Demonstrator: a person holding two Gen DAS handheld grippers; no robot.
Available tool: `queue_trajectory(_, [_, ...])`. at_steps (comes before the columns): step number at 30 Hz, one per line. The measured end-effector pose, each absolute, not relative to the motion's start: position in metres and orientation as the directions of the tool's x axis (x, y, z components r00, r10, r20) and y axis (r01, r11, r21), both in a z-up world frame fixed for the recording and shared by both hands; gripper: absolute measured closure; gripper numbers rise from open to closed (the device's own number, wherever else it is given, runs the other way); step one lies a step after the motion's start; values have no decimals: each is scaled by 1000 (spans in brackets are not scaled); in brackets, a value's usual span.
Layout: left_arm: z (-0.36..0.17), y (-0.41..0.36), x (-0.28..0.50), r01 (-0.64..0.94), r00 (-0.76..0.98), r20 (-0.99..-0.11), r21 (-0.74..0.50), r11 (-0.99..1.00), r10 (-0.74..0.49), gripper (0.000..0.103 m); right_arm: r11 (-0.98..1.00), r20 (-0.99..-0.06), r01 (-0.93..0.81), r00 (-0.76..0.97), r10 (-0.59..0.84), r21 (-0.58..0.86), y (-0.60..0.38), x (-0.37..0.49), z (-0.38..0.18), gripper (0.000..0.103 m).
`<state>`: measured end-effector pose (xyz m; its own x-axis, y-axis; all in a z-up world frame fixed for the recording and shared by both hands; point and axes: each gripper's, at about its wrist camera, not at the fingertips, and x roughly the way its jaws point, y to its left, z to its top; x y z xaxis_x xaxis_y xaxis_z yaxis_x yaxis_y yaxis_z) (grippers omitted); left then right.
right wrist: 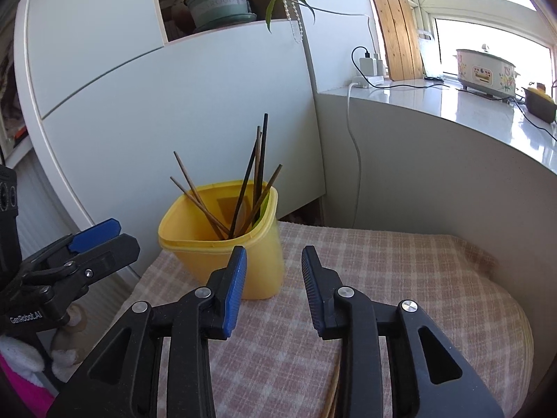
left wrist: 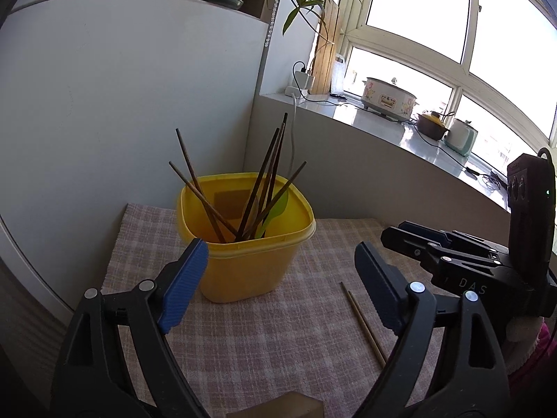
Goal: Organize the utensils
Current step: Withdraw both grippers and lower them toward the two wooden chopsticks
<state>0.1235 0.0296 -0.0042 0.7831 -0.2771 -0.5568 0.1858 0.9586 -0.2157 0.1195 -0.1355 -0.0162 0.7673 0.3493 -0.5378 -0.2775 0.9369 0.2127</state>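
**Ana:** Sunlit kitchen corner, checked cloth (right wrist: 400, 264) spread over the counter, cookers lined up on the windowsill behind. Yellow tub (left wrist: 243, 261) stands near the back edge of the cloth, close to the white cabinet (left wrist: 122, 104).

**Ben:** And it's filling up nicely: dark chopsticks (left wrist: 268, 181) fan out against its rim, tips up, with something green (left wrist: 276, 205) tucked among them, possibly a spoon, though it's mostly hidden.

**Ana:** Two pale chopsticks (left wrist: 363, 324) lie side by side on the cloth, well right of the tub. Those look like the stragglers.

**Ben:** Left gripper (left wrist: 282, 285) hangs in front of the tub, fingers spread wide, nothing between them. Right gripper (right wrist: 273, 285) likewise has its fingers parted and empty, aimed past the tub's right side.

**Ana:** The pale pair sits low by the right gripper, barely peeking out under it in its own view. I'd say that gripper is better placed to collect them.

**Ben:** Thin sticks flat on soft cloth, though. Pinching both together could be fiddly.
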Motion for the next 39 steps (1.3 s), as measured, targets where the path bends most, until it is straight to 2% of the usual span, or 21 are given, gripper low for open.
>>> queue_trajectory(1, [-9, 26, 122, 184, 772, -574, -210, 960, -273, 5, 940, -544, -266, 767, 342, 216, -140, 117, -19, 62])
queue_trajectory(3, [-19, 19, 118, 186, 752, -603, -192, 964, -265, 3, 947, -558, -240, 765, 321, 216, -150, 113, -24, 56])
queue_trajectory(6, [-36, 8, 113, 184, 715, -652, -174, 967, -253, 2, 960, -583, -196, 764, 277, 199, -162, 105, -34, 36])
queue_trajectory(9, [-55, 4, 111, 158, 665, -705, -187, 969, -245, 1, 967, -609, -168, 753, 250, 190, -174, 101, -44, 23])
queue_trajectory(13, [-79, 2, 104, 124, 615, -748, -221, 967, -249, 1, 972, -637, -142, 735, 231, 187, -189, 95, -57, 20])
queue_trajectory(16, [-90, 3, 93, 99, 628, -747, -199, 975, -216, 1, 968, -656, -145, 714, 244, 203, -196, 92, -66, 17])
queue_trajectory(18, [-93, 2, 87, 97, 636, -746, -178, 979, -199, 1, 968, -667, -147, 703, 247, 204, -199, 90, -74, 17])
queue_trajectory(22, [-99, 6, 81, 86, 621, -753, -211, 974, -218, 1, 976, -703, -159, 677, 216, 147, -196, 86, -94, 17])
queue_trajectory(26, [-98, 2, 76, 77, 647, -744, -149, 986, -163, 1, 976, -724, -179, 656, 212, 124, -193, 84, -110, 17])
queue_trajectory(30, [-98, 0, 75, 90, 651, -740, -144, 986, -167, 1, 973, -771, -192, 599, 219, 127, -190, 90, -126, 18])
queue_trajectory(32, [-99, 1, 75, 96, 646, -740, -167, 981, -189, 4, 970, -792, -194, 564, 234, 148, -191, 94, -133, 24])
queue_trajectory(33, [-100, 2, 74, 107, 641, -738, -188, 976, -212, 10, 968, -801, -193, 549, 240, 158, -191, 96, -136, 29])
queue_trajectory(34, [-101, 2, 74, 115, 633, -739, -203, 972, -229, 24, 968, -807, -191, 539, 241, 161, -191, 98, -138, 38])
queue_trajectory(35, [-103, 2, 73, 118, 626, -743, -208, 971, -235, 30, 969, -814, -189, 529, 239, 162, -191, 99, -140, 42])
queue_trajectory(37, [-107, 2, 72, 126, 613, -750, -217, 968, -248, 34, 967, -827, -191, 507, 243, 167, -190, 102, -145, 54])
queue_trajectory(39, [-110, 3, 70, 120, 616, -747, -224, 967, -250, 34, 965, -836, -202, 489, 248, 168, -187, 103, -148, 59])
